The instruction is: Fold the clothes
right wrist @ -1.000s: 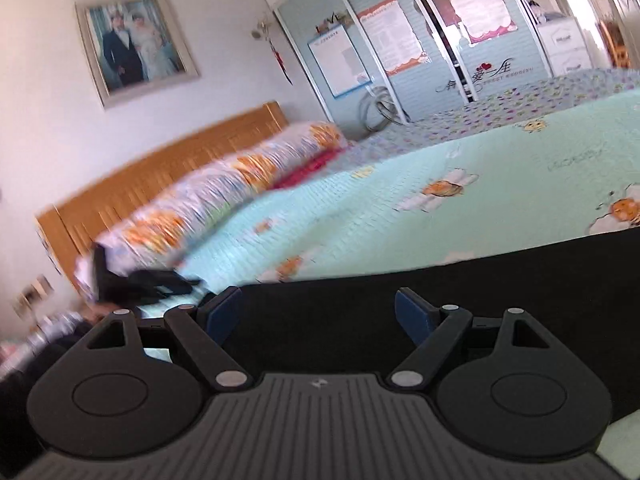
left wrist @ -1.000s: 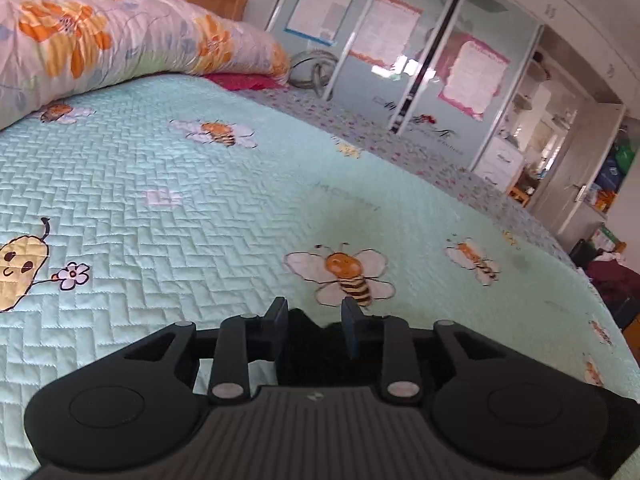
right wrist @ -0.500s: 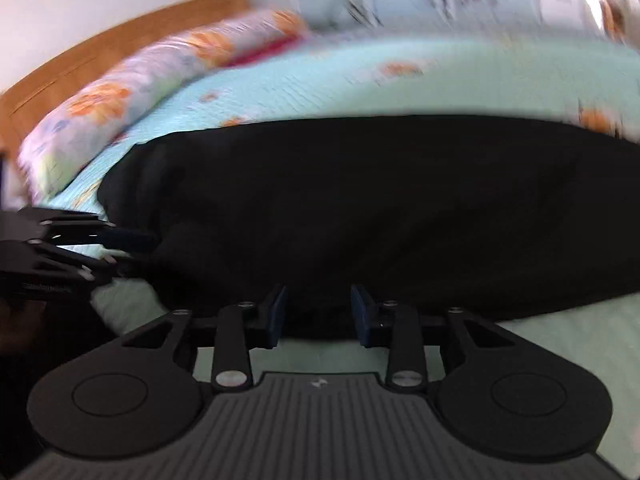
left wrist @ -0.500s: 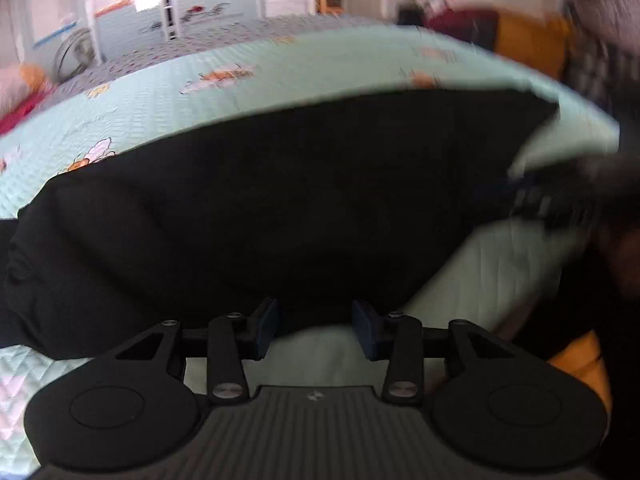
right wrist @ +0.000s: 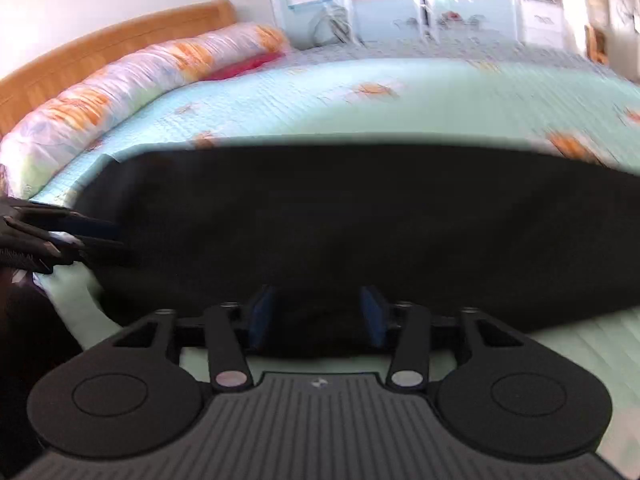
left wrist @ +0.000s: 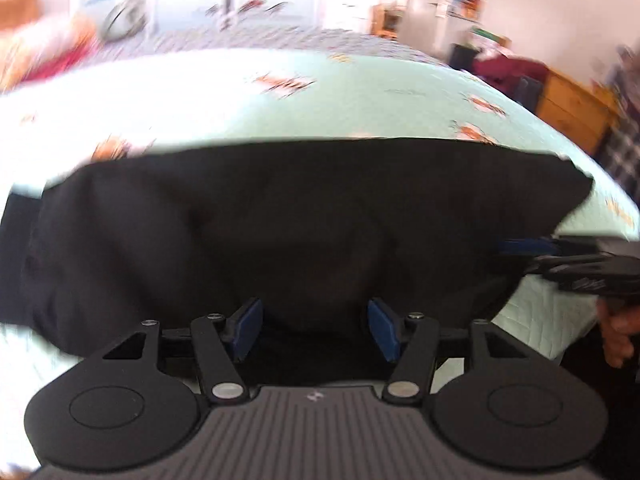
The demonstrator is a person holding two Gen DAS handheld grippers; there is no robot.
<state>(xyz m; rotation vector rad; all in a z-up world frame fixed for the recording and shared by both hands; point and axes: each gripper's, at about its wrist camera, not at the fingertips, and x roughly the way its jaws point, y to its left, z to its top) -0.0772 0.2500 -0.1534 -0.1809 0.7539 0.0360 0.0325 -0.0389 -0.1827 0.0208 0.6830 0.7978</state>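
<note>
A black garment (left wrist: 320,220) lies spread wide across the mint bee-print bedspread (left wrist: 360,92). My left gripper (left wrist: 316,330) sits at its near edge. Its jaws are opening, with black cloth lying loose between the blue pads. In the right wrist view the same garment (right wrist: 360,220) fills the middle. My right gripper (right wrist: 316,314) is shut on a bunch of cloth at its near hem. Each gripper shows in the other's view: the right gripper (left wrist: 532,252) at the garment's right end, the left gripper (right wrist: 92,236) at its left end.
A rolled floral quilt (right wrist: 140,80) and a wooden headboard (right wrist: 100,48) lie at the bed's far left. Sliding wardrobe doors (right wrist: 400,0) stand behind. A wooden footboard (left wrist: 572,108) and dark red clothes (left wrist: 508,68) are at the right. A hand (left wrist: 616,332) shows low right.
The left gripper swung round from facing bare bedspread to facing the laid-out garment, and its jaws widened off the cloth. The right jaws went from wide apart to narrow on the hem and sank.
</note>
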